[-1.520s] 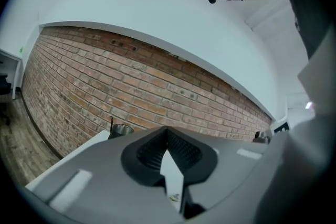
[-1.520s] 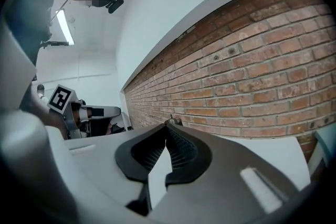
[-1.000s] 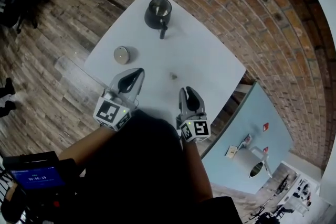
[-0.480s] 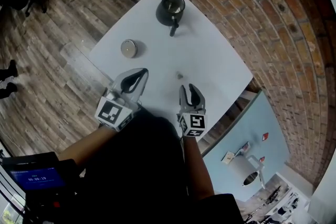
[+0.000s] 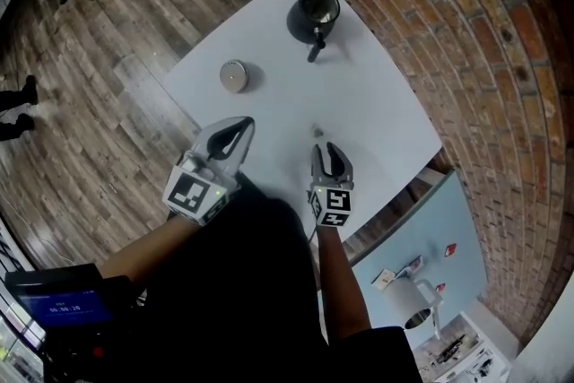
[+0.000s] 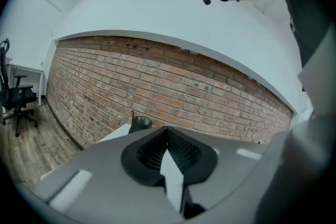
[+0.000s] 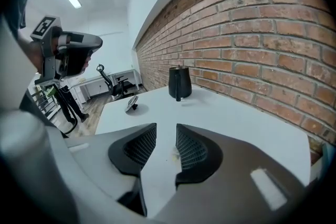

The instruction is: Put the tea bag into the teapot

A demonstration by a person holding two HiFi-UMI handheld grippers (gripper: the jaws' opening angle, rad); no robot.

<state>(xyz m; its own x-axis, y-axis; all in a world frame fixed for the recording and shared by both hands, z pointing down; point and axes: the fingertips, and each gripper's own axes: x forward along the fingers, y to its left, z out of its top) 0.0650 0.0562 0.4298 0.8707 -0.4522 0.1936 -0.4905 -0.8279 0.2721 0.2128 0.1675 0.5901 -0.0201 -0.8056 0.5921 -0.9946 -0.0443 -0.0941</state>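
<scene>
White tabletop [image 5: 377, 94] is sitting beside a brick wall [image 5: 439, 4]. The right hand-held gripper [image 5: 325, 148] is coming down closer than before, jaws apart and just closing a little, pinching nothing. The tea bag [image 5: 317, 132] is lying just ahead of its tips. The left hand-held gripper [image 5: 242, 125] is staying shut, empty.

White table [image 5: 377, 103], black teapot [image 5: 316, 13] at the far end, silvery-grey lid [image 5: 234, 75] left of it. Tea bag [image 5: 316, 131] looks pale, maybe yellowish, it's tiny. Red-brown brick wall [image 5: 466, 31], grey-brown plank floor [image 5: 99, 85]. Left gripper [image 5: 244, 124] and right gripper [image 5: 329, 149] are grey with black-and-white marker squares.
</scene>
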